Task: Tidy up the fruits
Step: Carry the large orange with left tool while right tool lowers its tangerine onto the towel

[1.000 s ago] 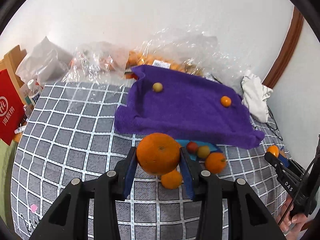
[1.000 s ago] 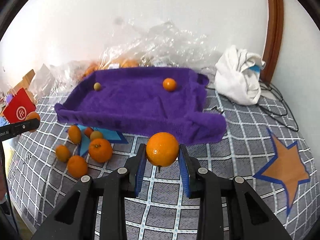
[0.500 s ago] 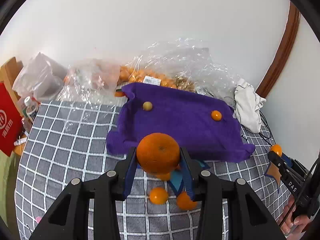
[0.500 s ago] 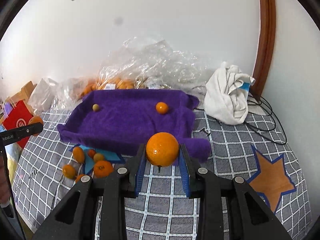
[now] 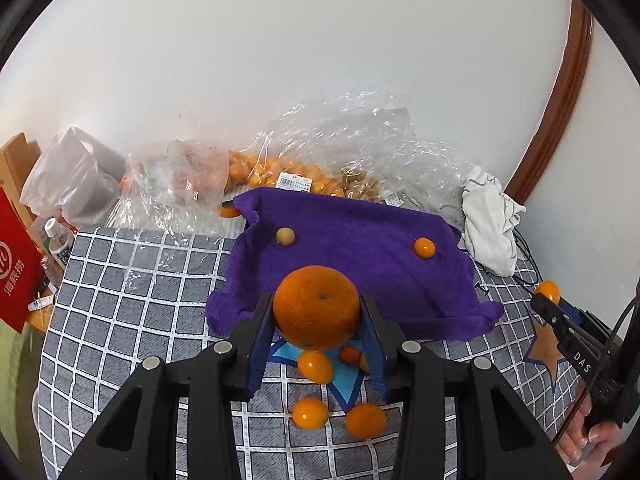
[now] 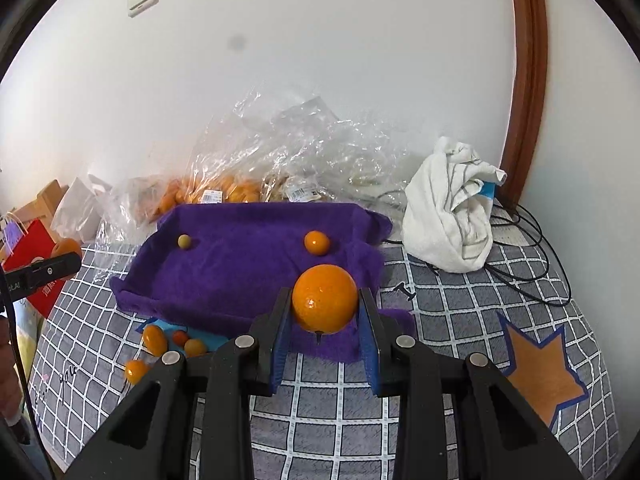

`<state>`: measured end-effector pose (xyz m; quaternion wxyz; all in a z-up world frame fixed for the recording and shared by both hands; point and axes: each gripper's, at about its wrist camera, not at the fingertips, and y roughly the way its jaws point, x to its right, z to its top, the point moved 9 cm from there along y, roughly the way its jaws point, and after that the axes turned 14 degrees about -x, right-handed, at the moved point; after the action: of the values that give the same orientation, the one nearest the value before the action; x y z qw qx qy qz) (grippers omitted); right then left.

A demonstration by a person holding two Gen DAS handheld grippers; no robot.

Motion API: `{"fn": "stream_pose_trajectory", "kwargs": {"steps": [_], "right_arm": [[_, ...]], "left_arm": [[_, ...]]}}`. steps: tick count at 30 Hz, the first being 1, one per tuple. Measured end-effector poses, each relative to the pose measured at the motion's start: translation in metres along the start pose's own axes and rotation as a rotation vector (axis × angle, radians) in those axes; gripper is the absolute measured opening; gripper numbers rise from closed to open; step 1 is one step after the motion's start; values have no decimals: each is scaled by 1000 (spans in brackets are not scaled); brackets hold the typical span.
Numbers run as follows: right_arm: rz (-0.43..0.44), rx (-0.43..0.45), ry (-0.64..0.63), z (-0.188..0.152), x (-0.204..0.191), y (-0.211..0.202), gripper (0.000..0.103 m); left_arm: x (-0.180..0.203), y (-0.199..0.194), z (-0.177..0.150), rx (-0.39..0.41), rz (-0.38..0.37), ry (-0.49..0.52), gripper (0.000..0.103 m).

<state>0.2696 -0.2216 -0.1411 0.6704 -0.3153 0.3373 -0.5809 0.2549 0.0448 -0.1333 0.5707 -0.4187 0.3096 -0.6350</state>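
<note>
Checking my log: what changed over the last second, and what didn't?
Both tongs rose and pulled back from the purple towel. The left tongs still clamp the large orange; the right tongs still clamp the smaller orange. Nothing was released. The towel's two small fruits stayed put.

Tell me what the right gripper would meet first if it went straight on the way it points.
Probably the near edge of the purple towel tray: the right gripper, shut on a large round orange, points at it over the grey checked cloth. Depth is unclear.
</note>
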Motion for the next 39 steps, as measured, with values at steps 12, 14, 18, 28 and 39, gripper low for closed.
{"fn": "stream_pose_trajectory", "kwargs": {"steps": [12, 14, 18, 28, 39], "right_arm": [[2, 23, -12, 24, -5, 3, 31], [3, 23, -7, 29, -4, 7, 31], [-1, 22, 5, 39, 1, 14, 31], [10, 19, 26, 60, 6, 33, 31], [-1, -11, 19, 77, 7, 70, 31]], "left_arm": [[-11, 2, 15, 9, 20, -20, 39], [-15, 3, 21, 11, 24, -24, 39], [-22, 4, 31, 17, 39, -32, 39], [-31, 17, 53, 14, 56, -45, 39], [-32, 52, 74, -18, 50, -55, 39]]}}
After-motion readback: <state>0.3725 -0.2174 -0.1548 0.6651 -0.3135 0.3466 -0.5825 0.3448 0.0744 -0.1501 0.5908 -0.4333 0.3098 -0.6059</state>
